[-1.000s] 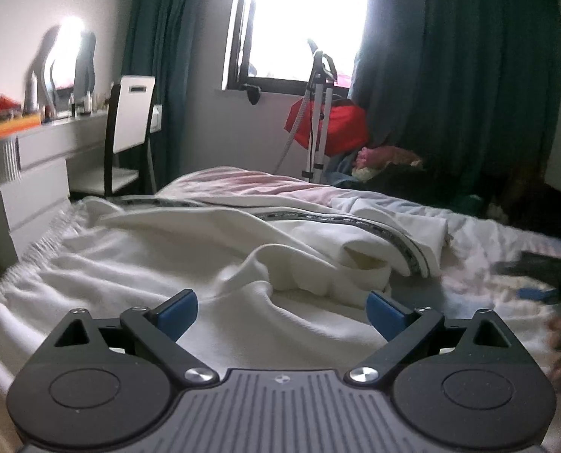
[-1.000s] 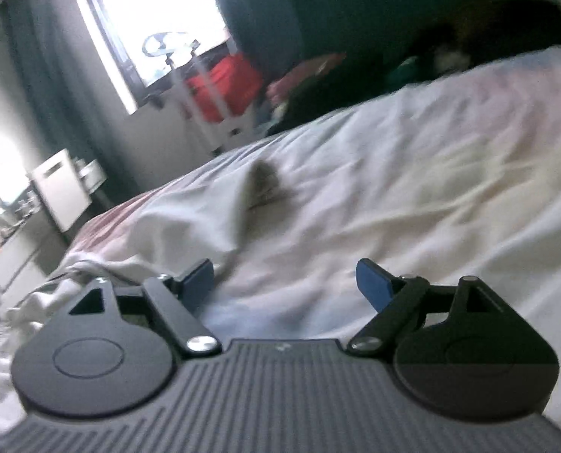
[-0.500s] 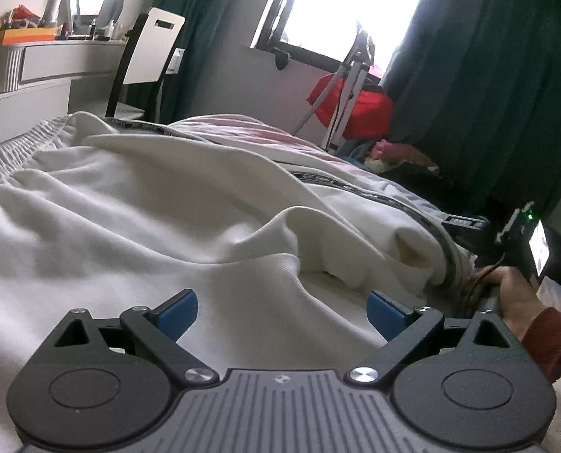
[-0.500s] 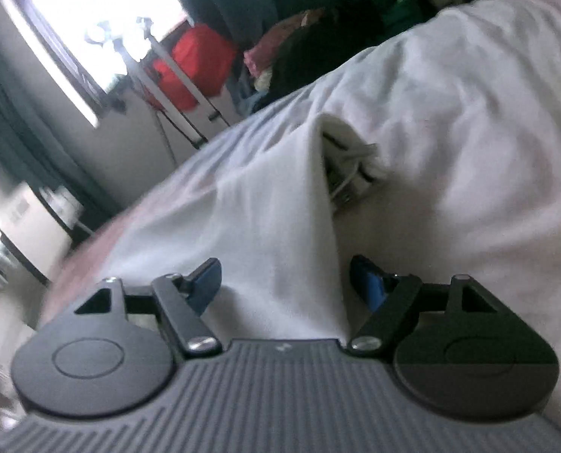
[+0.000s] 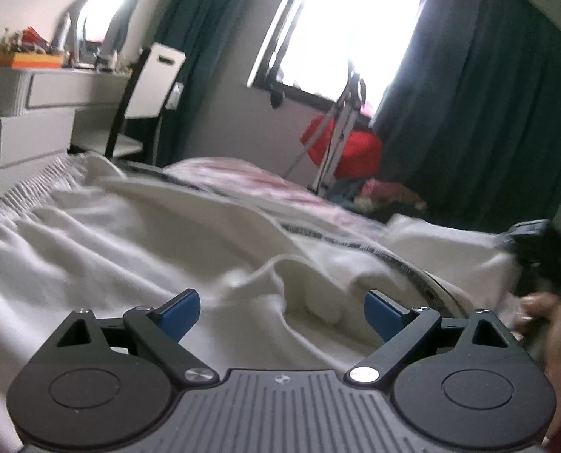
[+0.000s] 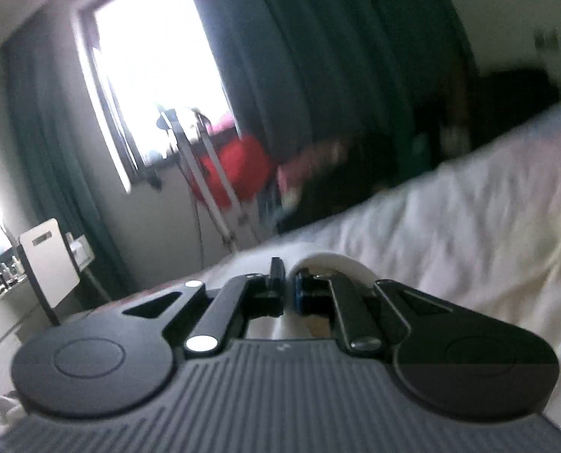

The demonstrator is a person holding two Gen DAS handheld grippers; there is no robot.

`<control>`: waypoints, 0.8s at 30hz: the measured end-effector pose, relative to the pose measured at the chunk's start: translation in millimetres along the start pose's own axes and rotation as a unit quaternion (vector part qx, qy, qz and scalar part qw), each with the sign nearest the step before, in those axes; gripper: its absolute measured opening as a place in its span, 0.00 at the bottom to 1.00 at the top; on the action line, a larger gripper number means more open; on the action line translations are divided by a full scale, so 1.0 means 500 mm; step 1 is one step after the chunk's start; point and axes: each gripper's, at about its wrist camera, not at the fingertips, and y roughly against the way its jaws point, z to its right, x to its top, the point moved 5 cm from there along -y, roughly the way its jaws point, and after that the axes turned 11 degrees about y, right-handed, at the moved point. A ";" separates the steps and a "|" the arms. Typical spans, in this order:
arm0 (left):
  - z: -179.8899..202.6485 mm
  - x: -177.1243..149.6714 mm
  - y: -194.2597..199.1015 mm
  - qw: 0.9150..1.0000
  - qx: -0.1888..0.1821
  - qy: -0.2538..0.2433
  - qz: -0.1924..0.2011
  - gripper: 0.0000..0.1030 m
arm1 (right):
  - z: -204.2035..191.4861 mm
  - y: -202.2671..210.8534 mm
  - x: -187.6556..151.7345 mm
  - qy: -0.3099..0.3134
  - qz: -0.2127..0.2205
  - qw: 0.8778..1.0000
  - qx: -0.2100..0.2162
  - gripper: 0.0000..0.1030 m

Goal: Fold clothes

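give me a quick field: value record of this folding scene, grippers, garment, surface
surface: bed
garment: white garment with a dark striped trim, rumpled, spread on the bed
left gripper: open, low over the garment, holding nothing
right gripper: shut on a fold of the white garment
hand: at the right edge of the left view, blurred
backdrop: window, dark curtains

A white garment (image 5: 137, 249) lies spread and rumpled across the bed (image 5: 242, 173), its soft fabric full of loose folds. A gathered, ribbed hem runs along its left edge. A dark patterned stripe (image 5: 412, 264) curves across its right part, near a raised fold in the middle. At the far right the cloth is bunched and lifted off the bed. In the right wrist view, a thin white edge of the garment (image 6: 333, 260) arches up, pinched between the 2 closed fingers of the right tool (image 6: 286, 283).
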 end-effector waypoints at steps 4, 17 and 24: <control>0.001 0.015 0.026 1.000 0.004 0.014 0.016 0.93 | -0.006 -0.014 0.070 0.022 0.029 0.999 -0.027 0.09; 0.018 -0.041 -0.056 0.998 0.023 -0.054 -0.008 0.92 | 0.073 -0.374 0.084 0.082 -0.098 0.984 -0.121 0.09; 0.018 -0.059 -0.103 0.998 0.026 -0.060 -0.018 0.93 | 0.145 -0.531 0.031 0.037 -0.191 0.979 -0.064 0.27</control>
